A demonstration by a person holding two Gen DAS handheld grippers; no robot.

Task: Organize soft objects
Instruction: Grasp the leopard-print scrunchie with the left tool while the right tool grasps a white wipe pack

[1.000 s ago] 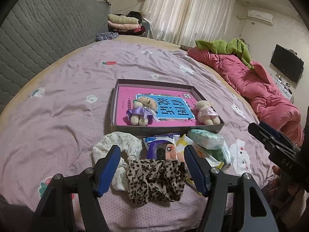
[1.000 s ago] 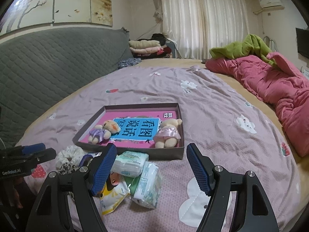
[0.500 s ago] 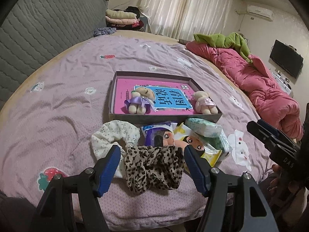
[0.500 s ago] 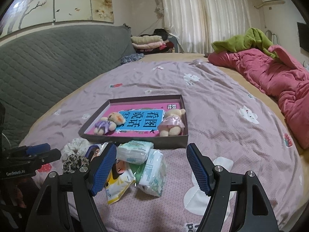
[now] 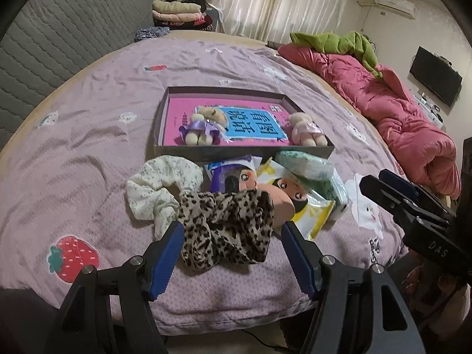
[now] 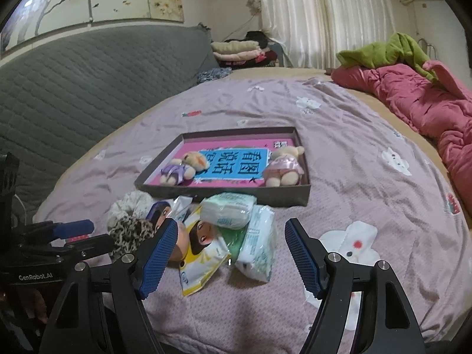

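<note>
A leopard-print scrunchie [image 5: 227,224] lies on the bed just beyond my open, empty left gripper [image 5: 233,236]. A cream floral scrunchie [image 5: 160,185] lies to its left. Tissue packs [image 6: 228,214] and cartoon-face packets [image 6: 203,244] lie in a pile in front of my open, empty right gripper [image 6: 227,253]. Behind them a shallow brown box [image 5: 244,149] holds a pink book and two small plush bears, one in purple [image 5: 203,128] and one in pink [image 5: 305,129]. The right gripper also shows at the right of the left wrist view [image 5: 413,206].
The purple bedsheet [image 6: 368,200] ends at a near edge just below both grippers. A pink quilt [image 5: 407,118] with green cloth lies along the right side. A grey padded headboard [image 6: 73,82] stands at left. Folded clothes [image 5: 180,11] sit at the back.
Both grippers have pulled back toward the near edge of the bed, so the objects look farther away. Both stay open and empty. Nothing on the bed has moved.
</note>
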